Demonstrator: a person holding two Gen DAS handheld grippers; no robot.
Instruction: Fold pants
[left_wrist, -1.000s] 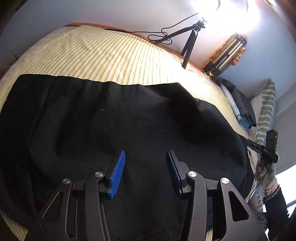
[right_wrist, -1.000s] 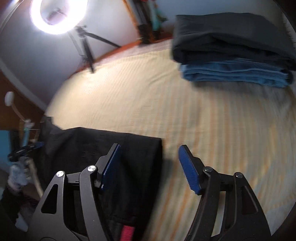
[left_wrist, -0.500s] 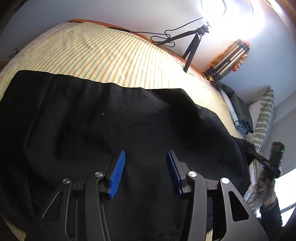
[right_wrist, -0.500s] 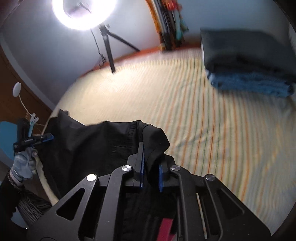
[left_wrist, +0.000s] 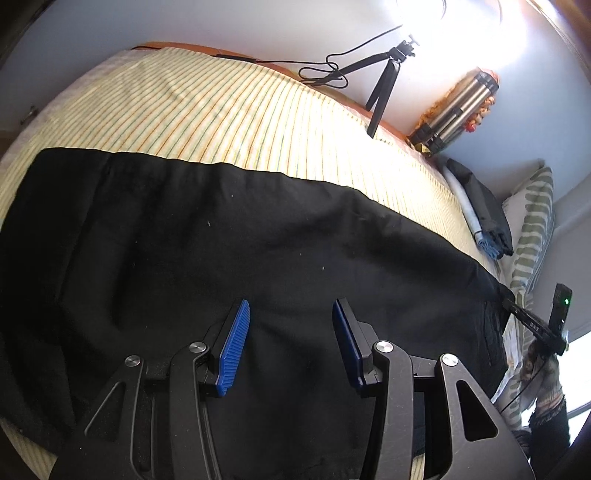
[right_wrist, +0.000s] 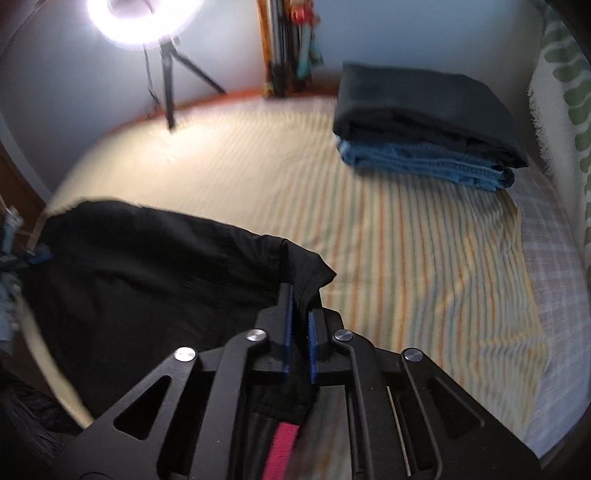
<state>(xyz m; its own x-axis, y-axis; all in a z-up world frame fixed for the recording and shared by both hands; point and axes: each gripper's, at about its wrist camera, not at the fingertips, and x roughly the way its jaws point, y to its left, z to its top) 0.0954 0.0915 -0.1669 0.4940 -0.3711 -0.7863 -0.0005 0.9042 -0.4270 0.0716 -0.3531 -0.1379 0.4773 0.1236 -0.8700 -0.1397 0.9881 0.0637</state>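
Black pants (left_wrist: 240, 251) lie spread across a striped bed sheet (left_wrist: 221, 110). My left gripper (left_wrist: 290, 314) is open, its blue pads just above the cloth, holding nothing. My right gripper (right_wrist: 300, 299) is shut on a corner of the black pants (right_wrist: 147, 280), which bunches up between the pads and is lifted off the sheet (right_wrist: 406, 240). The right gripper also shows far right in the left wrist view (left_wrist: 517, 314), at the pants' end.
A folded stack of dark and blue denim clothes (right_wrist: 424, 122) lies at the far side of the bed, next to a green-patterned pillow (right_wrist: 569, 92). A ring light on a tripod (right_wrist: 166, 74) and a folded tripod (left_wrist: 458, 107) stand by the wall.
My right gripper closed from open onto the corner of the pants and lifted it, moving it toward the folded stack. The left gripper stayed open over the cloth.
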